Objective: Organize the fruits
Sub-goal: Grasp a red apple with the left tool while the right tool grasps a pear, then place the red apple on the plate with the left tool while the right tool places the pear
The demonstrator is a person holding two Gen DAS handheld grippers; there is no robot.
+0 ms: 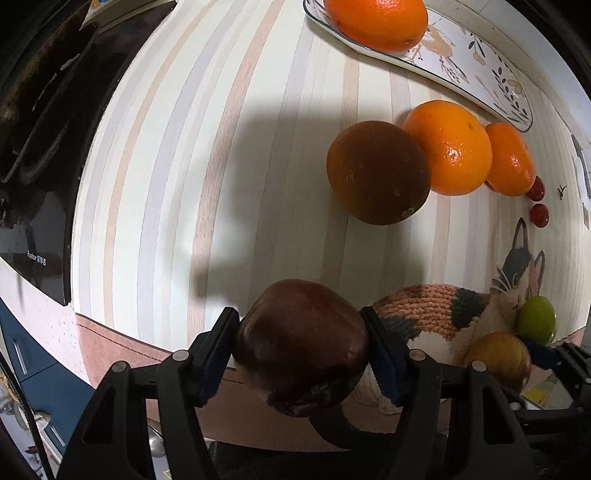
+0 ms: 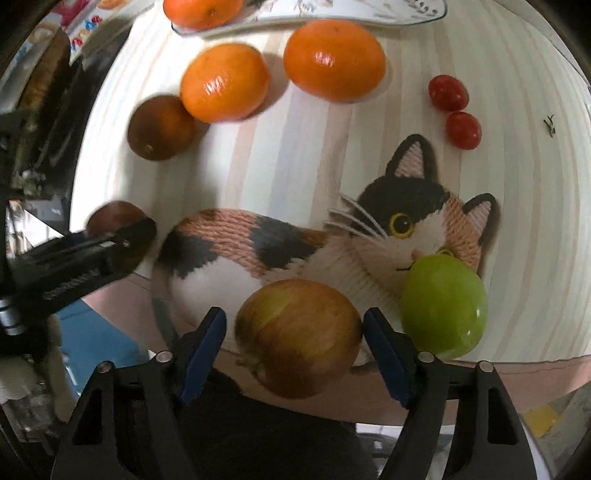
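My left gripper (image 1: 301, 350) is clamped on a dark red apple (image 1: 301, 347); both blue pads press its sides near the mat's front edge. From the right wrist camera, my right gripper (image 2: 295, 341) straddles a yellow-red apple (image 2: 299, 336). Its right pad sits at the skin, but a sliver of gap shows on the left, and the frame is blurred, so I read it as not quite gripping. A green apple (image 2: 443, 306) lies just beside that one, to the right, over the printed cat's chin.

All of this sits on a striped placemat (image 1: 229, 147) with a calico cat (image 2: 332, 243) printed on it. The front edge of the mat runs just under both grippers, with a pink border and then the drop beyond it. To the left of the mat there is a dark appliance (image 1: 37, 147), close to its edge.

Farther out, three oranges (image 1: 447, 147) lie in a row, touching, the nearest one in shadow. Two cherry tomatoes (image 2: 454, 110) lie just beside each other, to the right. Open striped mat stretches between the apples and the oranges, and widely to the left.

At the far edge a patterned oval plate (image 1: 480, 55) holds one orange (image 1: 376, 22) at one end; the rest of the plate is bare. The frame cuts off the plate's far rim, and the orange's top. A small dark speck (image 2: 550, 125) near the tomatoes is too small to make out.
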